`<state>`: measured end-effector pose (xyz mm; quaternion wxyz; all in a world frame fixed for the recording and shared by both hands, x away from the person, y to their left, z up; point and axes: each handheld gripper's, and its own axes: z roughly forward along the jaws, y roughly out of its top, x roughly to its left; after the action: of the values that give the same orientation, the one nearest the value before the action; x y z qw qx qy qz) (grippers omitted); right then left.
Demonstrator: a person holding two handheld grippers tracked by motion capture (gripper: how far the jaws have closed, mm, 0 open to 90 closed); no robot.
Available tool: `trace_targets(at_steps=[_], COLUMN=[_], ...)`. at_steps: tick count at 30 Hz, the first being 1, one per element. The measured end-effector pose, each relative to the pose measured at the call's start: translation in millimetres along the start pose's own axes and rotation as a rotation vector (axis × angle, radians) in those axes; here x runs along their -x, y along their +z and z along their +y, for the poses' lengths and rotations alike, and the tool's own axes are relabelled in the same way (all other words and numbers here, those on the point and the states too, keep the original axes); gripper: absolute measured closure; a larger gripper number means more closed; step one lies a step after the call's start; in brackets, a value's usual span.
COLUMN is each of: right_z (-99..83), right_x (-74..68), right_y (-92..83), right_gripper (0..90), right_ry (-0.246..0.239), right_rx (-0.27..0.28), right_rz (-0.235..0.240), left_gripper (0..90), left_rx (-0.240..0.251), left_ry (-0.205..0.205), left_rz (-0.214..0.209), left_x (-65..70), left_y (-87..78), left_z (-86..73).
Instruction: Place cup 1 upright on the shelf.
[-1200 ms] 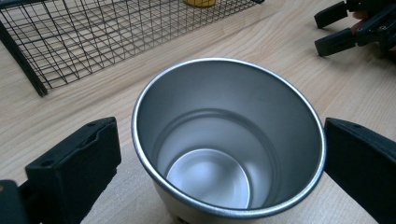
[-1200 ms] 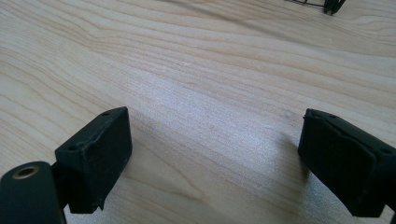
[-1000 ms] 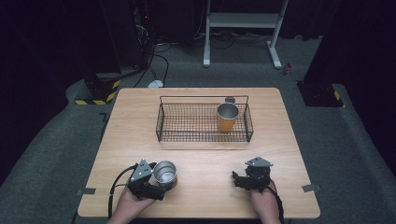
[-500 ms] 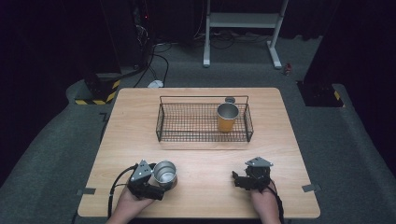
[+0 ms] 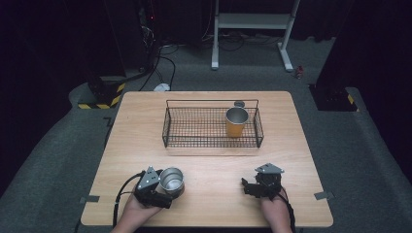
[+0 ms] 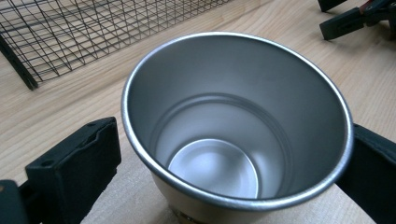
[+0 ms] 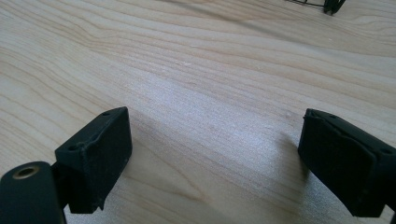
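Nothing moved; left tool (image 6: 224, 154) still brackets steel cup (image 6: 233, 130), interior empty.

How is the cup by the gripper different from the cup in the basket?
The near cup stands on the bare table between the left gripper's jaws; the far cup stands inside the wire basket, with no gripper near it.
The far cup's outside looks golden yellow; the near cup looks mostly silver from above, with a pale wall low down.
Both are upright, open-topped metal cups with shiny, empty insides.
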<state>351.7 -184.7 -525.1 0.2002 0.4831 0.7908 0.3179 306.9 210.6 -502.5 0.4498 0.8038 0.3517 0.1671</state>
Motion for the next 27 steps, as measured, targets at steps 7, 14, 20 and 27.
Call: trace_targets(at_steps=[7,14,20,27], right_z=[-0.1,0.0,0.0,0.0], right_x=[-0.2,-0.2,-0.2,-0.2], right_y=[0.0,0.0,0.0,0.0], right_gripper=[9.9,9.8,9.8,9.8], right_ry=[0.001,0.001,0.002,0.002], right_rx=[0.000,0.000,0.000,0.000], right_rz=[0.000,0.000,0.000,0.000], left_gripper=[0.6,8.5,14.7,17.9], left_rx=[0.006,0.028,0.044,0.053], left_ry=[0.017,0.035,0.047,0.050], left_rz=[0.009,0.006,0.004,0.006], left_x=[-0.5,1.1,3.3,4.0], left_y=[3.0,0.1,-0.8,-1.5], left_z=[0.6,1.3,1.2,0.9])
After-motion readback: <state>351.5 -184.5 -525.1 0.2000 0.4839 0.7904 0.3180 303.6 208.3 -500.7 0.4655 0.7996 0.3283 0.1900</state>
